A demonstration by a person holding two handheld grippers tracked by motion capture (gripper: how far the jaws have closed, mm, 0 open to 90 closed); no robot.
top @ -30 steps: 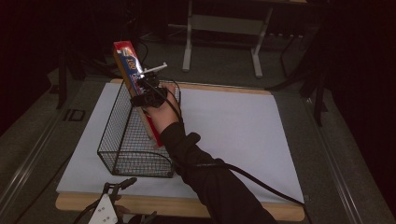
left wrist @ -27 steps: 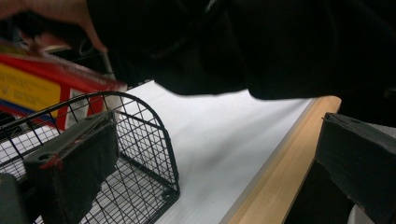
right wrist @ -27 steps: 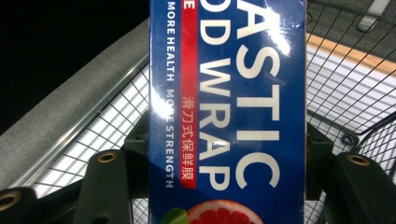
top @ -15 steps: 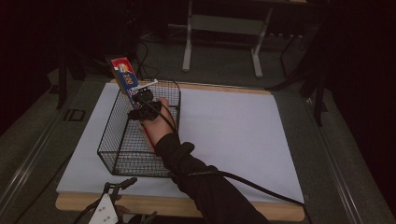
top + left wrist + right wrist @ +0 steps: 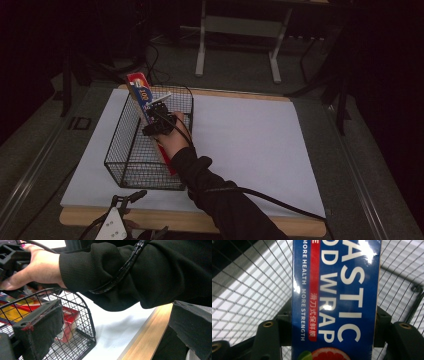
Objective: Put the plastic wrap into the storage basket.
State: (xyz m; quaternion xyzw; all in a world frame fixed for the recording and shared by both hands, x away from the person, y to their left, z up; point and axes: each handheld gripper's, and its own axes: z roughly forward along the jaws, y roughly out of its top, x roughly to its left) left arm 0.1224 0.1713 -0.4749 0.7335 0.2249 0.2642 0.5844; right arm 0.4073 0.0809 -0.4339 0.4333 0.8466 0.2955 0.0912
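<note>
Plastic wrap box [image 5: 145,102], long and blue with red trim, stands tilted inside the black wire basket [image 5: 127,162], its upper end poking out above the far-left rim while its lower end reaches down toward the basket's floor. We see our right gripper [image 5: 159,117] over the basket, its fingers closed on the box; in the right gripper view the box [image 5: 335,300] fills the gap between the two black fingers [image 5: 268,340], with white lettering reading "PLASTIC FOOD WRAP" partly cut off and the basket mesh [image 5: 249,287] behind it. Our right hand [image 5: 175,142] and dark sleeve [image 5: 215,192] reach in from the near edge, a black cable [image 5: 280,202] trailing across the white sheet [image 5: 250,145] that covers the table [image 5: 240,224]. Our left gripper [image 5: 131,212] rests low at the near-left edge of the table, just in front of the basket, its fingers [image 5: 40,326] spread wide apart and gripping nothing; its view looks past the basket's rounded corner [image 5: 82,312] to the right sleeve [image 5: 140,272].
</note>
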